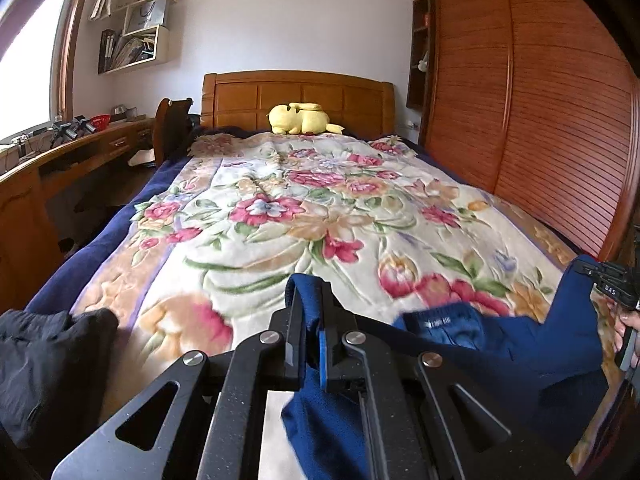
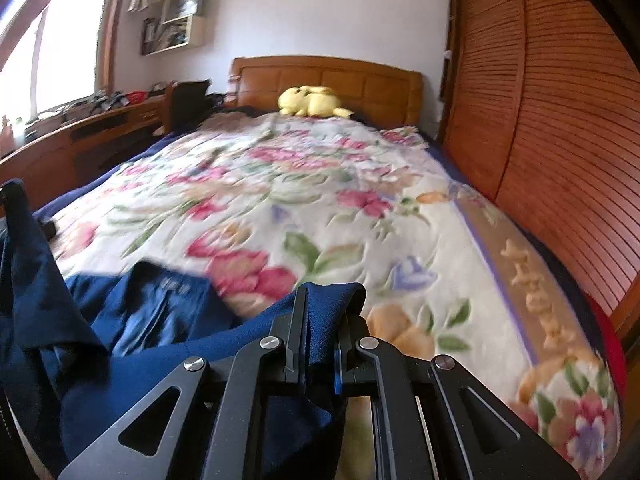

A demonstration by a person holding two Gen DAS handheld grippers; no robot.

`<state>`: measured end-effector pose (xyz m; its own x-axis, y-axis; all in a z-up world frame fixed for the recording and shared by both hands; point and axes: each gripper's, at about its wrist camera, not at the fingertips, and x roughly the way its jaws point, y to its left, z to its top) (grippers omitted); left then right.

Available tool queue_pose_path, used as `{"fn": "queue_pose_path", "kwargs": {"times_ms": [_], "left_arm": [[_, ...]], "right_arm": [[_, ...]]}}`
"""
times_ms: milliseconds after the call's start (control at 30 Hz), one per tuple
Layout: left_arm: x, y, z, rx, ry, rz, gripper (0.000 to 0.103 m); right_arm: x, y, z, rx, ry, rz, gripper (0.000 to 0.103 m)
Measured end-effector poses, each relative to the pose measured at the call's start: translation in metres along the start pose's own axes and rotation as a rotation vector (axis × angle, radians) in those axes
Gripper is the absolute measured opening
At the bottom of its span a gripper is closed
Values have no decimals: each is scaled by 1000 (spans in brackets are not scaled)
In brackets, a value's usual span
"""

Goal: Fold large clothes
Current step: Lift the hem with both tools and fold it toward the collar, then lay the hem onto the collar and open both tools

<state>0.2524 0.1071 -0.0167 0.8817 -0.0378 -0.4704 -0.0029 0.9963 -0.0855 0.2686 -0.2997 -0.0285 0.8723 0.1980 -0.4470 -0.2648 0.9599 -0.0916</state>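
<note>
A navy blue garment (image 1: 520, 344) hangs between my two grippers over the near end of the bed, its inner neck label (image 1: 438, 323) showing. My left gripper (image 1: 312, 304) is shut on one edge of the garment. My right gripper (image 2: 326, 300) is shut on another edge of the garment (image 2: 140, 320). The right gripper also shows at the right edge of the left wrist view (image 1: 612, 284), and the left gripper at the left edge of the right wrist view (image 2: 12, 196). The cloth sags in the middle onto the blanket.
A floral blanket (image 1: 304, 216) covers the bed, with a yellow plush toy (image 1: 302, 118) by the wooden headboard (image 1: 296, 96). A black garment (image 1: 48, 364) lies at the near left. A desk (image 1: 80, 152) stands left, a slatted wardrobe (image 1: 540, 120) right.
</note>
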Motion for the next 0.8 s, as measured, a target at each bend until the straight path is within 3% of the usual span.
{"fn": "queue_pose_path", "kwargs": {"times_ms": [133,333,467,567,700,800], "left_arm": [[26,-1,2,10,-1,-9,4],[40,-13,-15,79,2,-3,4],[34,-11,-20,90,-7,-78,4],[33,-4,-16,72,5,-118,12],[31,4,-19,68,34,-166,30],[27,4,-24,106,56,-173,31]], "right_arm": [[39,4,6,33,7,-16,9],[93,26,-15,-42,93,-34,9],[97,27,-20,-44,129,-56,9],[86,24,-18,-30,147,-80,16],[64,22,-17,14,146,-111,47],[50,31,-18,8,165,-59,53]]}}
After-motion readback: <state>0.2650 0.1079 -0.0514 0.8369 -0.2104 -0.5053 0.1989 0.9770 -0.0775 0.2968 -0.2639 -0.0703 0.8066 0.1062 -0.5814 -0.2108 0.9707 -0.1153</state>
